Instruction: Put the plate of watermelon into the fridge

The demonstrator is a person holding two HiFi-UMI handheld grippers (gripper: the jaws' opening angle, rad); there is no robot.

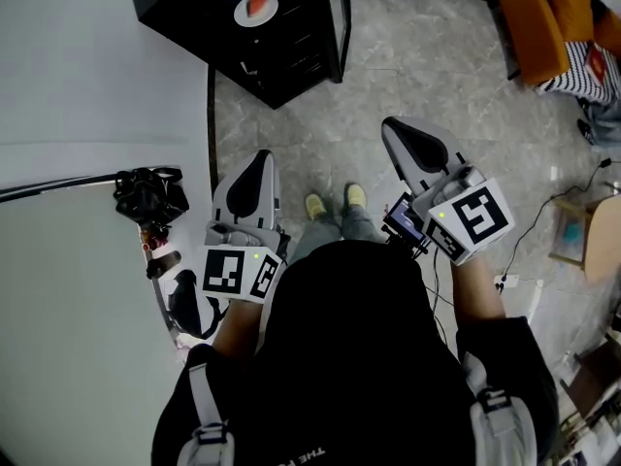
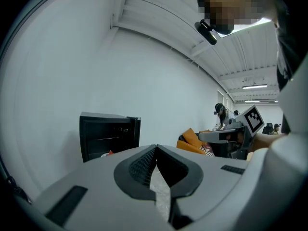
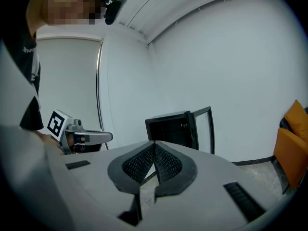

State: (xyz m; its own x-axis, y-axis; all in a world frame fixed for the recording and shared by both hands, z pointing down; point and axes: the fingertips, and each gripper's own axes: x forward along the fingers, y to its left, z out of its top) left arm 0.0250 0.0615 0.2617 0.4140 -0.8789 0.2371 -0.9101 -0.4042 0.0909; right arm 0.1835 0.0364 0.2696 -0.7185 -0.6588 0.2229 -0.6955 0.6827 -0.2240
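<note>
A white plate with red watermelon (image 1: 256,9) shows against the dark body of the small black fridge (image 1: 291,61) at the top of the head view. The fridge's glass door (image 1: 342,22) stands open to the right. In the left gripper view a bit of red and white (image 2: 109,153) sits low in the open fridge (image 2: 108,134). Both grippers are held level, a few steps back from the fridge. My left gripper (image 1: 260,159) (image 2: 155,149) is shut and empty. My right gripper (image 1: 392,124) (image 3: 154,144) is shut and empty too, with the open fridge (image 3: 173,129) ahead.
A white wall runs along the left, with a black bag (image 1: 150,195) and small clutter at its foot. An orange chair (image 1: 545,13) and a striped cloth (image 1: 580,71) stand at the far right. A cable and power strip (image 1: 505,282) lie on the grey floor.
</note>
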